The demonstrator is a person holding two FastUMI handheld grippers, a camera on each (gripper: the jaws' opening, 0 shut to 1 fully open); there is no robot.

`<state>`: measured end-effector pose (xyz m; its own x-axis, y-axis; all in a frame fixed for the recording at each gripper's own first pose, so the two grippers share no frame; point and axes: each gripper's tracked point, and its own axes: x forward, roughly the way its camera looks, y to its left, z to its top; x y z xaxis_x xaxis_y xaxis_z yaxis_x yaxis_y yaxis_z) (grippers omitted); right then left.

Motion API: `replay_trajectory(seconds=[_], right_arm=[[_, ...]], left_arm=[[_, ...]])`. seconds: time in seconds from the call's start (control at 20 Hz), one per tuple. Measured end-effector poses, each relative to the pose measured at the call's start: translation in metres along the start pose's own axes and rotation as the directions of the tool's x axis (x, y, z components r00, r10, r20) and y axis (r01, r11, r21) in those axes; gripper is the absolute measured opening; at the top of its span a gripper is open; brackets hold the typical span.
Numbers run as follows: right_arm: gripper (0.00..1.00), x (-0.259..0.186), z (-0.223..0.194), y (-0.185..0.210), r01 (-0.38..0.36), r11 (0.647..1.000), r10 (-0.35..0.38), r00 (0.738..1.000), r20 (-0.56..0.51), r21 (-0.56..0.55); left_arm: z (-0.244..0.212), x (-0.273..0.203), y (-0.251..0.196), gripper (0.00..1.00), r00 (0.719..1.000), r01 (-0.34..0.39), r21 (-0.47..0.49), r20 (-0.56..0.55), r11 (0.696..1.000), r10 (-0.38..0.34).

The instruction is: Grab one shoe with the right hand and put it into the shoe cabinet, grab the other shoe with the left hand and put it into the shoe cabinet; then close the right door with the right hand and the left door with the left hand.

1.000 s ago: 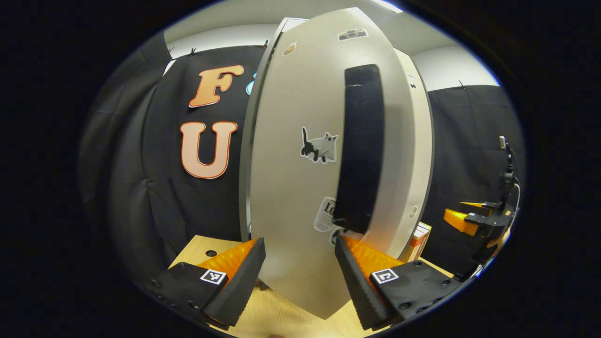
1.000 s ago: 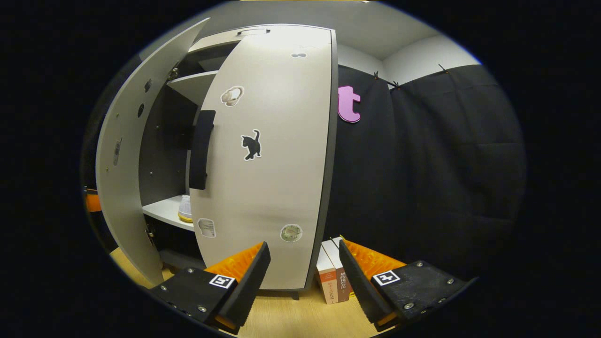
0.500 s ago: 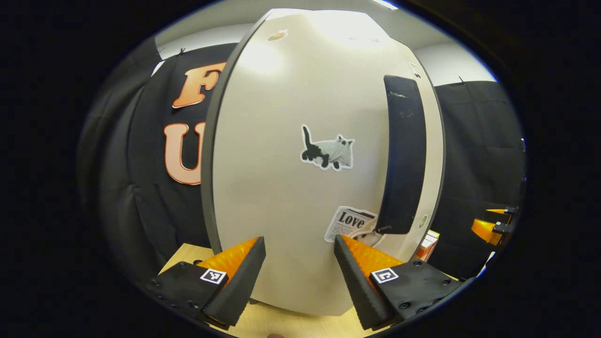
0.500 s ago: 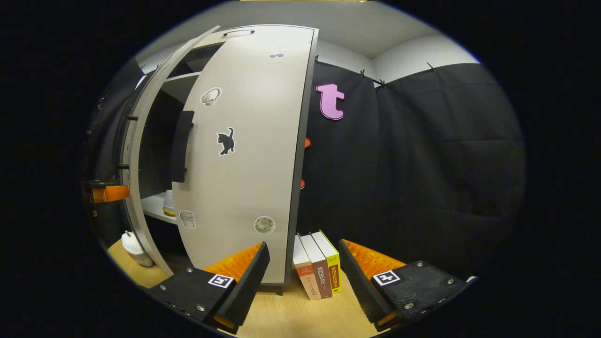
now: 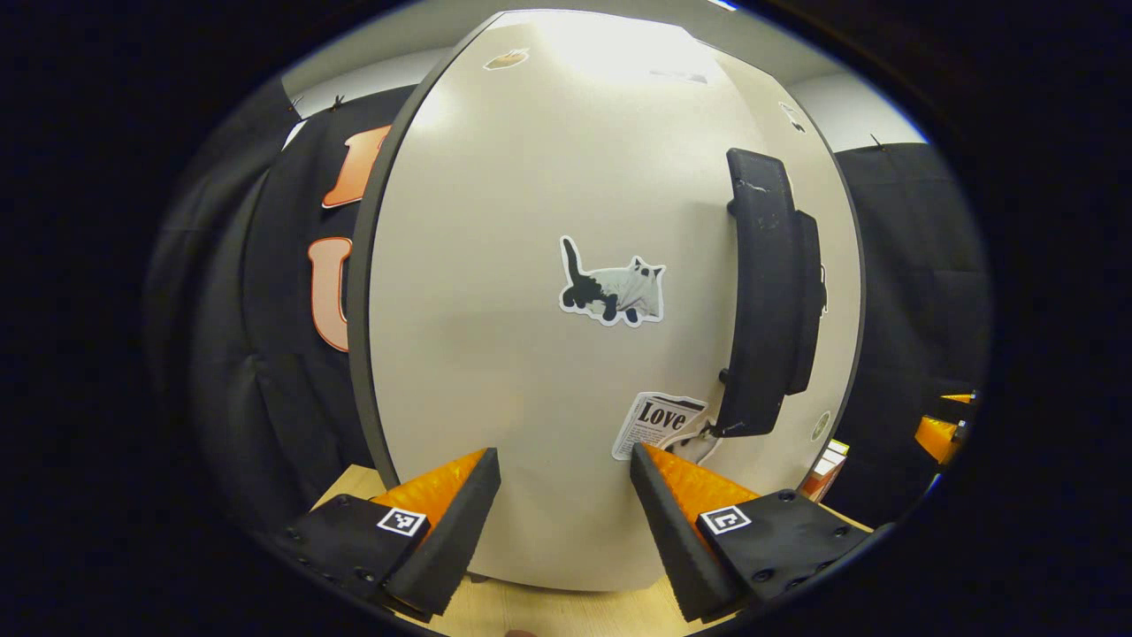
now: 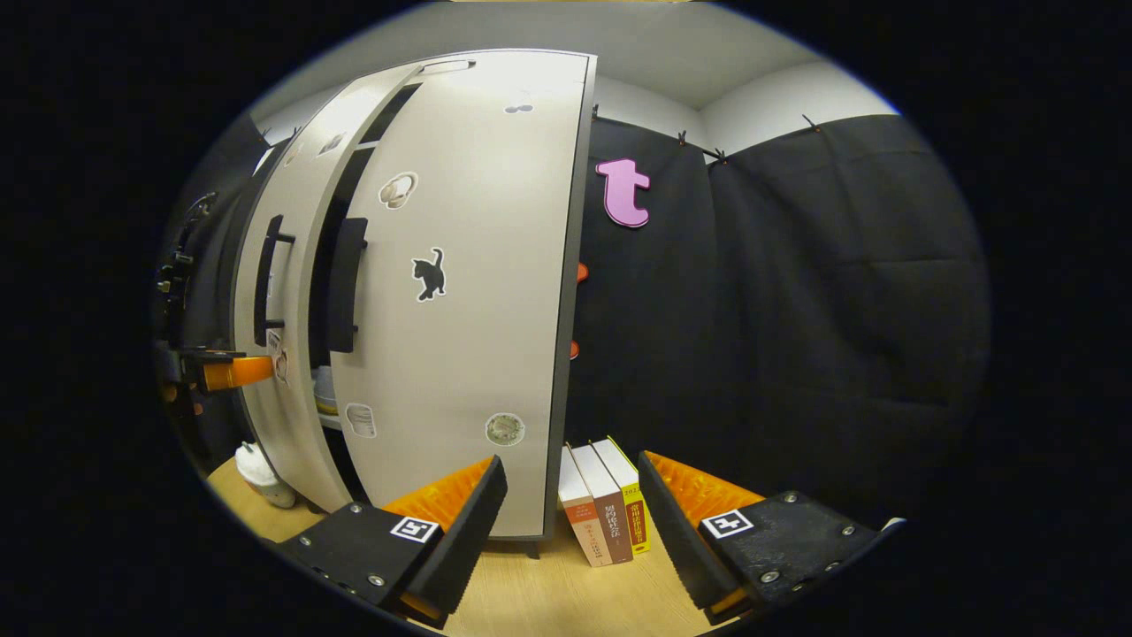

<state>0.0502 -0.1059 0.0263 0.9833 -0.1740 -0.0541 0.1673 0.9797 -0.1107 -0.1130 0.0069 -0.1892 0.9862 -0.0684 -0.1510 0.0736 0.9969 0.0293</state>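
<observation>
Left door (image 5: 531, 336) sits dead ahead of the left gripper (image 5: 562, 509), its face at 12 o'clock between the spread fingers (image 5: 451, 522), which hold nothing. Whether a fingertip touches the panel, can't tell. The door's long axis runs vertical; its black handle (image 5: 762, 292) is at 2 o'clock, upright, near the free edge. In the right gripper view the left door (image 6: 279, 336) is at 10 o'clock, nearly flush with the right door (image 6: 460, 310), a dark gap remaining between them. A shoe (image 6: 325, 389) peeks through that gap on the shelf. Left gripper is clearly the nearer one to the left door. Right gripper (image 6: 570, 522) fingers are apart and empty, well back from the right door; books (image 6: 601, 513) stand on the counter (image 6: 531, 593) between them.

Versus a second ago: left door swung from edge-on to almost face-on, gap shrunk a lot. Right door also closer to shut.
</observation>
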Motion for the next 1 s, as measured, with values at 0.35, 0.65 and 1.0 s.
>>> replay_trajectory(seconds=[0.35,0.65,1.0], right_arm=[[0.93,0.002,0.003,0.003,-0.037,0.999,0.037,0.999,-0.006,0.010],[0.94,-0.003,0.031,0.009,-0.103,0.994,0.103,0.995,-0.005,0.030],[0.94,-0.025,0.084,0.017,-0.172,0.985,0.172,0.985,0.017,0.011]], left_arm=[[-0.001,0.000,0.000,0.97,0.999,-0.029,-0.010,-0.036,1.000,0.028],[0.010,-0.022,-0.009,0.97,0.996,-0.033,-0.049,-0.085,0.998,0.029],[0.070,-0.098,0.004,0.97,0.999,-0.049,0.001,-0.017,0.999,0.049]])
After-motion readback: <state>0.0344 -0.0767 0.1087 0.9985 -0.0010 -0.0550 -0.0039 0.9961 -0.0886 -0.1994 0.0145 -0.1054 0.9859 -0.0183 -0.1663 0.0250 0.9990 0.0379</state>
